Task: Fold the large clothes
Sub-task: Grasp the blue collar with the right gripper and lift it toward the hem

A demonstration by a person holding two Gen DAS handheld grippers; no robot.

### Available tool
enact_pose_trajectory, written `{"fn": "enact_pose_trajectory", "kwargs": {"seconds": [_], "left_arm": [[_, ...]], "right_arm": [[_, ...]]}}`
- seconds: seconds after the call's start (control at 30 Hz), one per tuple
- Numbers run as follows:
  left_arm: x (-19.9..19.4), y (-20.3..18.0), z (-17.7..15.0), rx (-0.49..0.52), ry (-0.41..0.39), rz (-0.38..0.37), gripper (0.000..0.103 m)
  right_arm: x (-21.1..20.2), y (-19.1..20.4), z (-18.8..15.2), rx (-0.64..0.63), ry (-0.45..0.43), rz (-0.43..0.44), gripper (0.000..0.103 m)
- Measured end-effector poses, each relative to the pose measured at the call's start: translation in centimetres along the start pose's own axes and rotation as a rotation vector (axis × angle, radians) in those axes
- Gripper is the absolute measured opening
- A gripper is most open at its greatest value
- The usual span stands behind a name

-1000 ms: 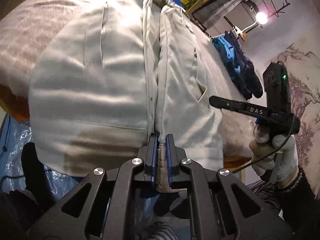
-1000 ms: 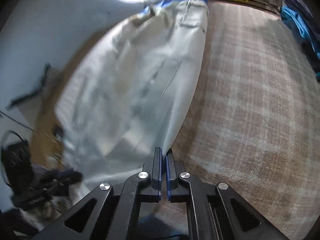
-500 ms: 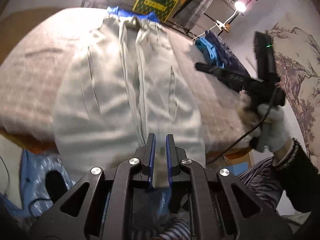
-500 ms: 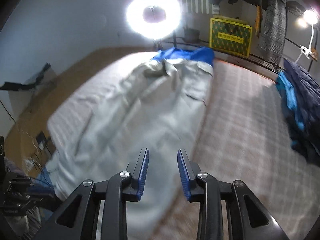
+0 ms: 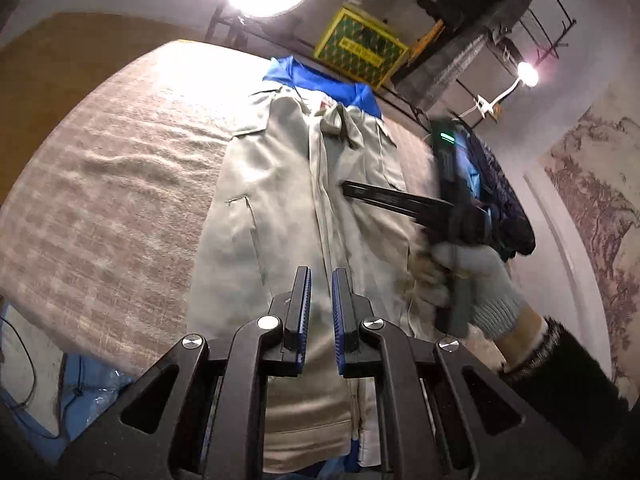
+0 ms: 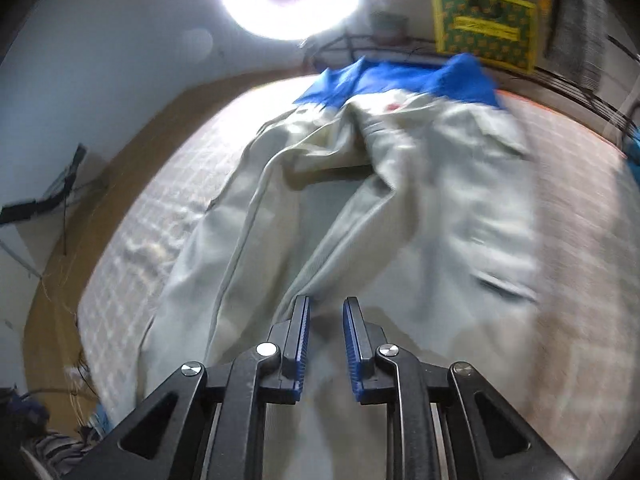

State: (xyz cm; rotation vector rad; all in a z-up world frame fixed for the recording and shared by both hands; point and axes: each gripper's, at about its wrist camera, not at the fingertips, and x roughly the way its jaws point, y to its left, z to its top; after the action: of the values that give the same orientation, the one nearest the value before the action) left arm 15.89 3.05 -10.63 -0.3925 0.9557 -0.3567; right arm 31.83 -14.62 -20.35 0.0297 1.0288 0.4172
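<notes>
Stage, as judged: coat laid out and squared, the fold proper not yet made. Left gripper sits over the near end of the pale coat, above its centre front. Its jaws are almost together, with only a narrow slit between the blue pads. Pale cloth shows in that slit, but I cannot tell whether it is pinched there or merely lying behind. The hem shows under the gripper's frame, nearer the camera than the fingertips. The coat lies front up, lengthwise on the checked blanket, fronts closed, collar at the far end on top of a blue garment. Further right, a gloved hand carries the right gripper over the coat's right front. Its jaws stand moderately apart and have just been closing in. Nothing is between the pads and they touch no cloth; the coat shows blurred beneath them, with a raised ridge of fabric running from the collar toward the left pad. Next move probably calls for the right jaws to come down on an edge or that ridge and close on a single fold, while the left end is kept anchored so the coat does not skew.
</notes>
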Motion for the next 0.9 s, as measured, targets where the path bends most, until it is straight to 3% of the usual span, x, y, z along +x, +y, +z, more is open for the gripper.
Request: {"fn": "enact_pose_trajectory", "kwargs": {"seconds": [0.07, 0.1, 0.13, 0.23, 0.3, 0.37, 0.43, 0.47, 0.5, 0.57, 0.63, 0.77, 0.83, 0.87, 0.9], "left_arm": [[0.3, -0.1, 0.6, 0.017, 0.017, -0.001, 0.007], [0.4, -0.3, 0.9, 0.015, 0.022, -0.003, 0.007], [0.5, -0.2, 1.5, 0.009, 0.024, -0.009, 0.008], [1.2, -0.1, 4.7, 0.043, 0.018, -0.005, 0.024], [2.1, -0.2, 7.1, 0.083, -0.007, -0.002, 0.034], [3.7, -0.4, 9.7, 0.14, -0.024, 0.003, 0.034], [6.2, -0.7, 12.2, 0.153, -0.021, -0.024, 0.035], [7.4, -0.8, 13.1, 0.161, -0.013, -0.043, 0.035], [8.6, -1.1, 13.8, 0.168, -0.012, -0.05, 0.035], [11.4, -2.0, 15.2, 0.2, -0.009, -0.073, 0.035], [14.2, -2.8, 16.4, 0.231, -0.005, -0.089, 0.035], [18.6, -4.1, 17.7, 0.283, 0.003, -0.08, 0.035], [20.4, -4.6, 17.9, 0.329, 0.004, -0.045, 0.035], [21.5, -4.8, 18.1, 0.358, 0.005, -0.015, 0.035], [22.2, -4.7, 18.3, 0.372, 0.006, 0.005, 0.035]], "right_arm": [[1.7, 1.0, 0.2, -0.051, 0.023, -0.012, 0.021], [1.9, 1.5, 0.3, -0.077, 0.015, -0.01, 0.032], [1.9, 1.8, 0.4, -0.096, 0.027, 0.01, 0.034], [0.5, 1.0, 1.1, -0.103, 0.038, 0.105, 0.034], [-1.5, -0.7, 1.8, -0.08, -0.006, 0.184, 0.034], [-3.2, -2.4, 2.6, -0.055, -0.057, 0.217, 0.034], [-4.6, -5.0, 3.8, -0.027, -0.121, 0.181, 0.034], [-5.0, -6.5, 4.5, -0.014, -0.152, 0.128, 0.039], [-5.0, -8.0, 5.4, 0.0, -0.174, 0.079, 0.059], [-4.4, -10.5, 7.0, 0.04, -0.196, 0.017, 0.079], [-3.3, -13.4, 8.7, 0.095, -0.212, -0.014, 0.08], [1.7, -18.1, 11.7, 0.202, -0.138, 0.063, 0.083], [3.2, -19.4, 12.2, 0.242, -0.127, 0.106, 0.079], [3.9, -19.8, 12.5, 0.256, -0.127, 0.128, 0.058], [4.5, -20.0, 12.5, 0.268, -0.127, 0.169, 0.017]]}}
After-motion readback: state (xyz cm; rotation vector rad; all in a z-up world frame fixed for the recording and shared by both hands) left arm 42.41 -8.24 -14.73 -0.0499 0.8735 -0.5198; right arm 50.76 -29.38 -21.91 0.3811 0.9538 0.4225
